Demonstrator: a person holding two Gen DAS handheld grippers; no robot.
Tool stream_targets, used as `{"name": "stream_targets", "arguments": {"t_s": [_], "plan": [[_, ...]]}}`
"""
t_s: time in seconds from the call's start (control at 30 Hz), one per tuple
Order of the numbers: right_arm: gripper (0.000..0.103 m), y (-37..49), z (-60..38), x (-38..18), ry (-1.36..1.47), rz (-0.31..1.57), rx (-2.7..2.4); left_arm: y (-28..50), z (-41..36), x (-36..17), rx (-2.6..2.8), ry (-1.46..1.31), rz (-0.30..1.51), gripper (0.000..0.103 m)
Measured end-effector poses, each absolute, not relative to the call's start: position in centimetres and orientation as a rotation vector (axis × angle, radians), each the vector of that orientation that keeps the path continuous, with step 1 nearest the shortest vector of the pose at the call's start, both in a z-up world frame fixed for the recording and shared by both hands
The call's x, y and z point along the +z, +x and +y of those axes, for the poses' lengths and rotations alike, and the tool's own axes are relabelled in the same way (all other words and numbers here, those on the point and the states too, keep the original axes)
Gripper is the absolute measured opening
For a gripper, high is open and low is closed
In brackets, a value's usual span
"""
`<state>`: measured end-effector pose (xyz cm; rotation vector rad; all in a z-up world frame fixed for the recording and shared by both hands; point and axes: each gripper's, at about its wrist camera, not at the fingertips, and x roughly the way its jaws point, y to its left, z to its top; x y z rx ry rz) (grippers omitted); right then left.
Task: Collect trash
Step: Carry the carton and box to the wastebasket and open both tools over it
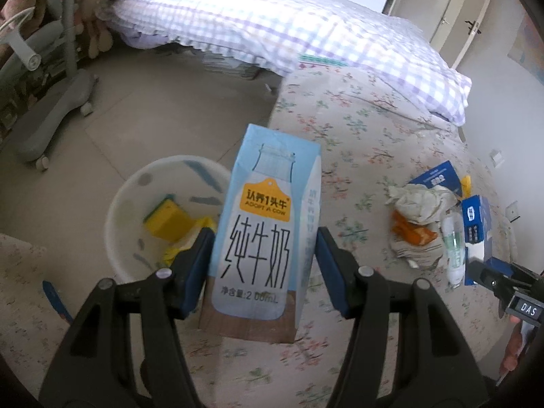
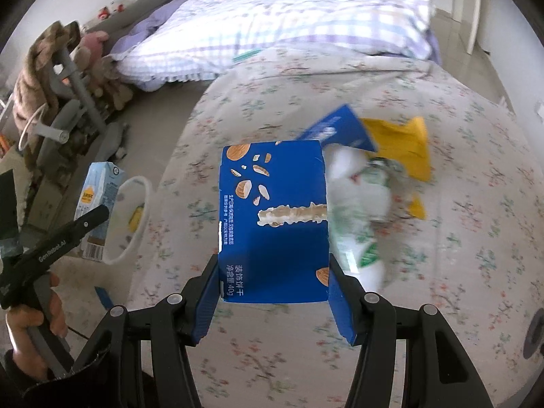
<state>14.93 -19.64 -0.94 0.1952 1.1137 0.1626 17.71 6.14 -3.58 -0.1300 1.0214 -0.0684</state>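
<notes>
My left gripper (image 1: 261,255) is shut on a light-blue milk carton (image 1: 261,224), held upright beside the bed edge, just right of the white trash bin (image 1: 125,204). The carton also shows in the right wrist view (image 2: 98,200) next to the bin (image 2: 136,210). My right gripper (image 2: 273,289) is shut on a dark-blue biscuit box (image 2: 275,217), lifted above the floral bedsheet. That box appears at the right in the left wrist view (image 1: 476,234). Behind it lie a plastic bottle (image 2: 360,224), a second blue box (image 2: 340,129) and a yellow wrapper (image 2: 401,142).
The bin holds a yellow box (image 1: 170,221). Crumpled tissue (image 1: 421,200) and an orange wrapper (image 1: 411,231) lie on the floral bed (image 1: 357,129). A checked quilt (image 1: 272,23) covers the far bed. A grey chair base (image 1: 57,115) stands on the floor at left.
</notes>
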Motion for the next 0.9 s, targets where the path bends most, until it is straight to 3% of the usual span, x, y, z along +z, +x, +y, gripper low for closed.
{"name": "stream_targets", "arguments": {"t_s": [0.9], "plan": [[0.059, 20.2, -4.6, -4.9, 0.163, 1.087, 0.383, 18.4, 15.8, -6.2, 0.037, -0.244, 1.024, 0.064]]}}
